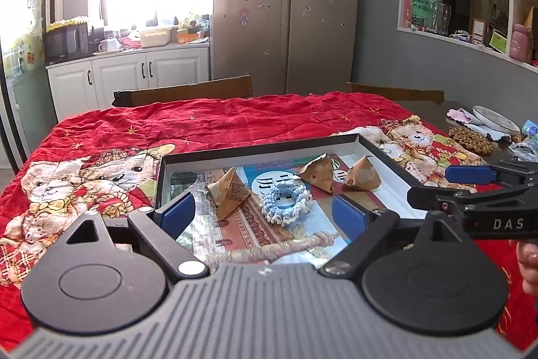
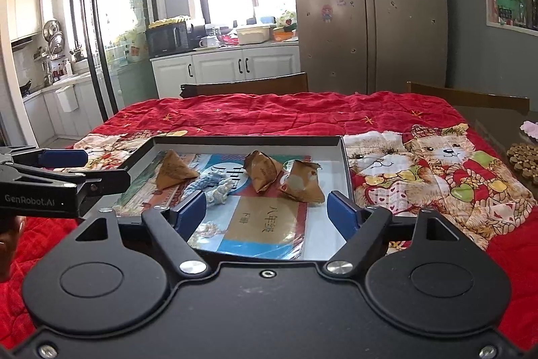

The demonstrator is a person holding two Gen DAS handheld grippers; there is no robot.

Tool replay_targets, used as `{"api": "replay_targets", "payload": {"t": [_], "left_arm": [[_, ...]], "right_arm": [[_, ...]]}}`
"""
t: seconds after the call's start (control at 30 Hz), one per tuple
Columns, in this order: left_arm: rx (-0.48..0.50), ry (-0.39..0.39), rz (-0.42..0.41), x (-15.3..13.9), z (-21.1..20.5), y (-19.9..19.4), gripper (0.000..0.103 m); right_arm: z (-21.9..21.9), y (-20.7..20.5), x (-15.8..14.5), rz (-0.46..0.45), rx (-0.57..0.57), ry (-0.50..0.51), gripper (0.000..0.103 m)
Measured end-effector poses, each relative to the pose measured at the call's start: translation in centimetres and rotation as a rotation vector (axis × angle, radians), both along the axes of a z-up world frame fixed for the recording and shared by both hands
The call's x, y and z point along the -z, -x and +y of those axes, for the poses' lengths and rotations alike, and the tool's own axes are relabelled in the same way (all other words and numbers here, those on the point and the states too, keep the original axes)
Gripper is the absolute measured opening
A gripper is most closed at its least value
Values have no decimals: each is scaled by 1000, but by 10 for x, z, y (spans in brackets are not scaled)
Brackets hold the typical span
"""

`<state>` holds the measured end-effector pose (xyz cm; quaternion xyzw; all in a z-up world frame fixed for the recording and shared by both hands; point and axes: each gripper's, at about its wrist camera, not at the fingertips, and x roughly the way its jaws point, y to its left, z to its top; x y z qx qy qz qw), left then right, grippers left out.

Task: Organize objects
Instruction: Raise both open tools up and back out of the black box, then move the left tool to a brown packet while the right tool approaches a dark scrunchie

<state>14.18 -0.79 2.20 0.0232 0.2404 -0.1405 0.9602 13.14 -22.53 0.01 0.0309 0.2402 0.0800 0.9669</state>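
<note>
Both hand-held grippers, left (image 1: pixel 262 211) and right (image 2: pixel 267 207), hover wide open and empty over a shallow tray (image 2: pixel 346 164). Ahead of their fingers lie three paper pyramids (image 2: pixel 264 170) and a blue crocheted ring (image 1: pixel 285 201). Beyond: red teddy-bear quilt (image 2: pixel 269 110) on the desk, refrigerator (image 2: pixel 366 5), white cabinets (image 2: pixel 228 64).

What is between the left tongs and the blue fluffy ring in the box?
Nothing visible. The left tongs are open and aimed at the blue crocheted ring, which lies on the book inside the box.
</note>
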Motion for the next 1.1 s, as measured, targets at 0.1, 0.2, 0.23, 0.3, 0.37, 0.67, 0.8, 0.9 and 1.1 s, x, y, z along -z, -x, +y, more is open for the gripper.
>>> {"api": "replay_targets", "payload": {"t": [0.1, 0.2, 0.23, 0.3, 0.37, 0.67, 0.8, 0.9, 1.1], "left_arm": [[2, -1, -4, -2, 2, 8, 94], [7, 4, -2, -3, 5, 14, 96], [7, 2, -3, -3, 6, 16, 96], [7, -3, -7, -3, 8, 21, 97], [8, -2, -10, -3, 10, 26, 97], [23, -3, -26, -7, 16, 47, 100], [33, -11, -32, -7, 17, 57, 101], [38, -8, -31, -7, 19, 64, 101], [56, -14, -26, -5, 22, 76, 101]], "right_arm": [[0, 8, -3, -6, -6, -6, 78], [1, 16, -7, -11, -14, -7, 79], [2, 19, -8, -12, -19, -7, 79], [3, 24, -9, -15, -25, -5, 79], [4, 30, -10, -19, -33, -5, 80], [9, 50, -12, -18, -56, -3, 80], [12, 59, -13, -22, -69, 1, 80], [15, 64, -13, -23, -79, 4, 80], [20, 72, -12, -21, -98, 9, 80]]}}
